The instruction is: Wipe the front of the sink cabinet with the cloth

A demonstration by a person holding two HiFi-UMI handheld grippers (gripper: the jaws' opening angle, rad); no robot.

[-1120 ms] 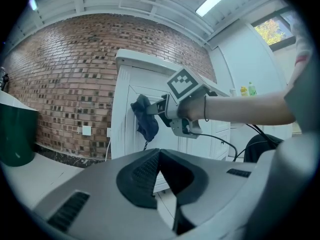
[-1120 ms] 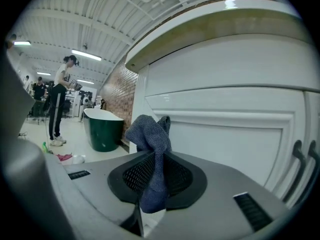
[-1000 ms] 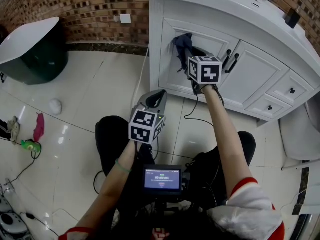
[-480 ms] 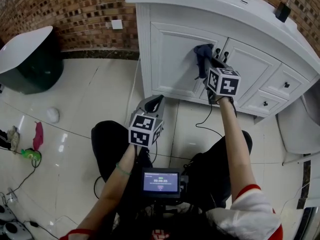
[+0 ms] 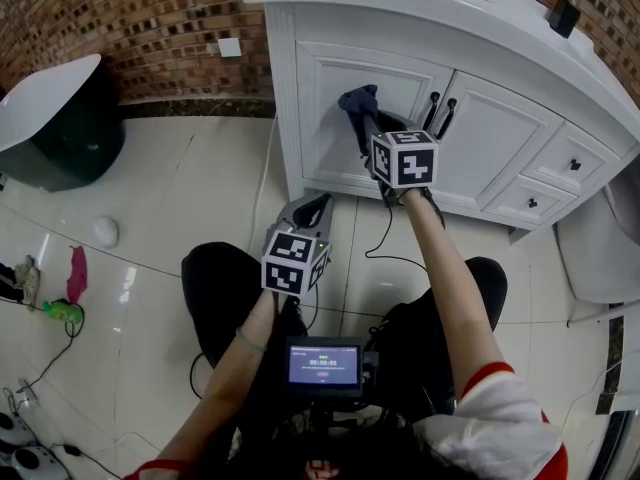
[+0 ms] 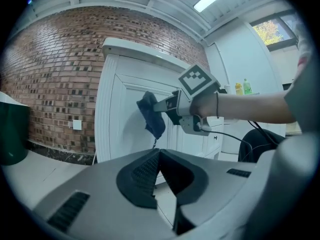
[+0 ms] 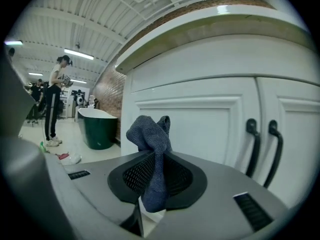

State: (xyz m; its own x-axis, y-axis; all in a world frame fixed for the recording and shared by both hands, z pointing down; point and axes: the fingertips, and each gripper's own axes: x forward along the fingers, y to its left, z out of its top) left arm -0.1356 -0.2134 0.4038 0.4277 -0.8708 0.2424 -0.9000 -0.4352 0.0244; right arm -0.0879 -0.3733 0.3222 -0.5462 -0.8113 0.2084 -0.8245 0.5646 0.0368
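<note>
- The cloth (image 5: 358,103) is dark blue and bunched up. It sits right up against the left door panel of the white sink cabinet (image 5: 322,143), about mid-height, and looks like it's touching the panel.
- The right gripper (image 5: 370,128) has its jaws clamped on that cloth. In the right gripper view the fabric is pinched between them, with a wad sticking out past the tips and a bit hanging below.
- Just to the right of the cloth are the two black door handles (image 5: 440,116), side by side where the doors meet. The cloth isn't on them.
- The left gripper (image 5: 316,206) is held lower and closer to the person, over the white tile floor (image 5: 190,198), well away from the cabinet front. Its jaws are closed together with nothing between them.
- Further out, there's a brick wall (image 5: 140,18) behind and a dark green tub (image 5: 60,108) off to the left.
</note>
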